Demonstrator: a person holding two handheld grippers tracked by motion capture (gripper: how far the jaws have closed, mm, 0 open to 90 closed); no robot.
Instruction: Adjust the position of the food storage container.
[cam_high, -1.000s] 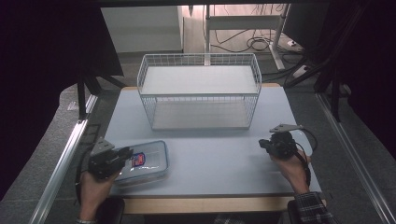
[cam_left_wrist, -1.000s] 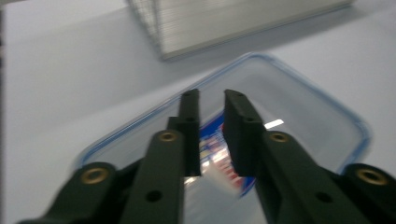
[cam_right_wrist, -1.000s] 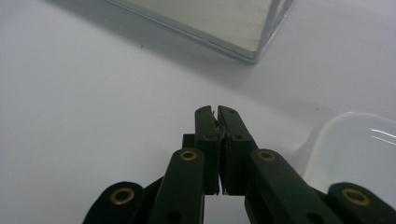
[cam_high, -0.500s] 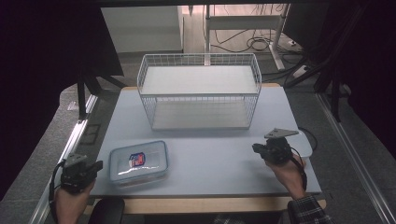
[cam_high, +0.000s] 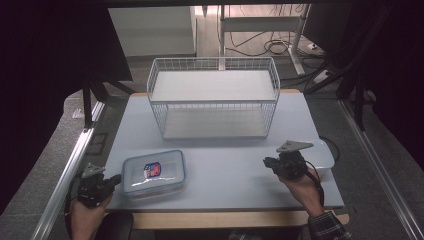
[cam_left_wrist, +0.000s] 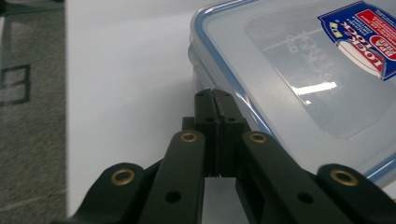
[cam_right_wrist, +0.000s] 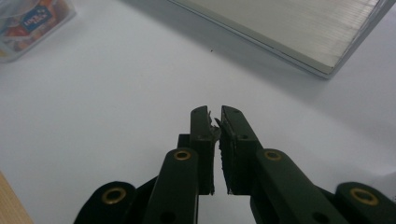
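My left gripper (cam_high: 114, 179) sits at the bench's (cam_high: 225, 170) front left corner, clenched tight on nothing, its tips just beside the box (cam_high: 153, 172). The box lies flat with its lid on, near the front left. My right gripper (cam_high: 268, 163) rests at the front right, nearly closed and holding nothing. A wire basket (cam_high: 215, 97) stands at the back.
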